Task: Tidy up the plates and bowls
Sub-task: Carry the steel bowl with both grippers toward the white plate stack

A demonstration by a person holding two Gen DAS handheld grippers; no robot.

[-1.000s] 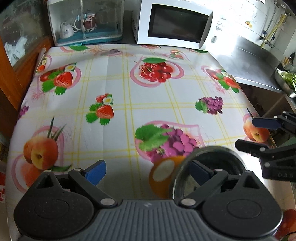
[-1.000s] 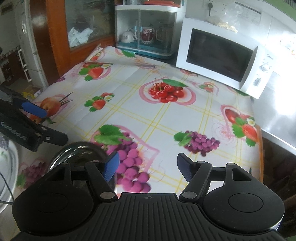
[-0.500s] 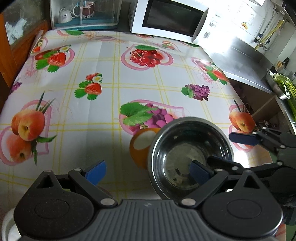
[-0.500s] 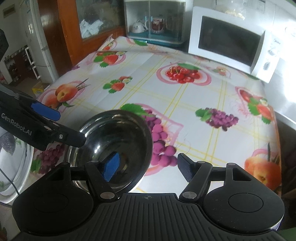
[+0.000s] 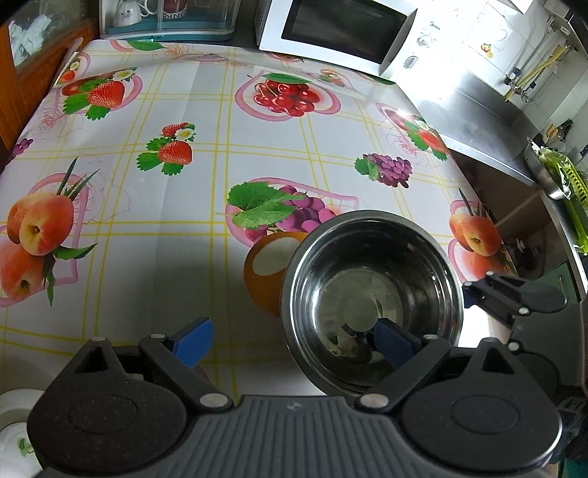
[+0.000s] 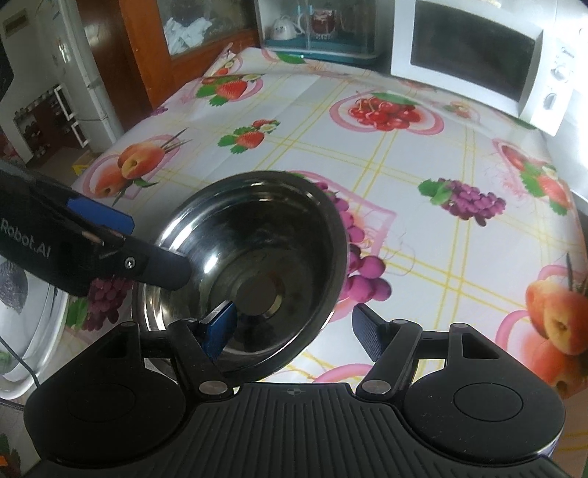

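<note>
Sitting at the near edge of the table (image 5: 191, 206), a steel bowl (image 5: 371, 305) is the thing both grippers are gathered around. At the far left of the left wrist view, a white plate (image 5: 14, 434) shows at the bottom corner, mostly hidden by the gripper body. Next comes the left gripper (image 5: 290, 340), jaws spread wide: its left pad hangs over bare tablecloth, its right pad reaches over the near rim and sits inside the bowl, and nothing is pinched between them. Whether that pad touches the steel, I cannot tell. Just left of the bowl and partly behind it lies an orange bowl (image 5: 262, 268) with a white inside. To the right of the steel bowl, the right gripper's dark fingers show beside its rim.

In the right wrist view, a white plate (image 6: 33, 331) lies at the left edge. The left gripper's black finger reaches from the left over the bowl's (image 6: 257, 257) rim. The right gripper (image 6: 294, 331) is released, jaws about half spread; its left pad dips inside the bowl by the near wall, its right pad stands outside, so the wall is between them without being squeezed. Farther back and to the right stands a white microwave (image 6: 474, 55), with a clear cabinet (image 6: 319, 25) holding cups to its left.
</note>
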